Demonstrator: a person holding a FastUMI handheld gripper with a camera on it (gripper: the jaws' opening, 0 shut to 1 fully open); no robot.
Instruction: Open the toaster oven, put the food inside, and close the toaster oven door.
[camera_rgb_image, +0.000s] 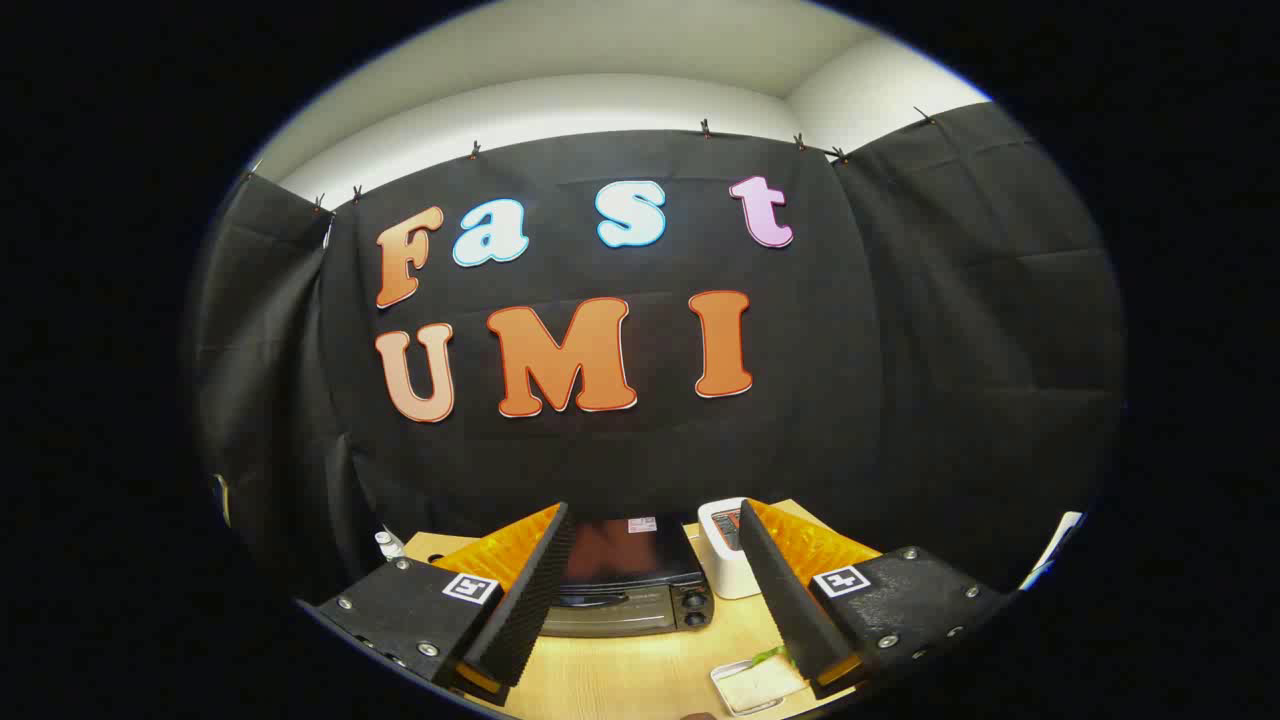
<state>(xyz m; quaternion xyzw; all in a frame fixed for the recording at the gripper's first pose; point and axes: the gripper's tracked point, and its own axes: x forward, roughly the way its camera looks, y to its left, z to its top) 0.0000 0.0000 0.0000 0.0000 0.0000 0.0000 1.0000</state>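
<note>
Hovering gripper (650, 610), fingers spread, empty; toaster oven (630, 585) closed at tabletop (620, 680) far edge — descending risks clipping food tray (755, 685) at near edge.

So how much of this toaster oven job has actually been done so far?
Nothing looks done yet. The toaster oven on the wooden table has its door shut. The food sits in a small tray near the right finger. The tool hangs open above the table, holding nothing. Opening, loading and closing all remain.

Toaster oven (630, 590) left side hidden behind a finger (520, 600) — food tray (755, 688) partly covered (contents unclear)
</note>
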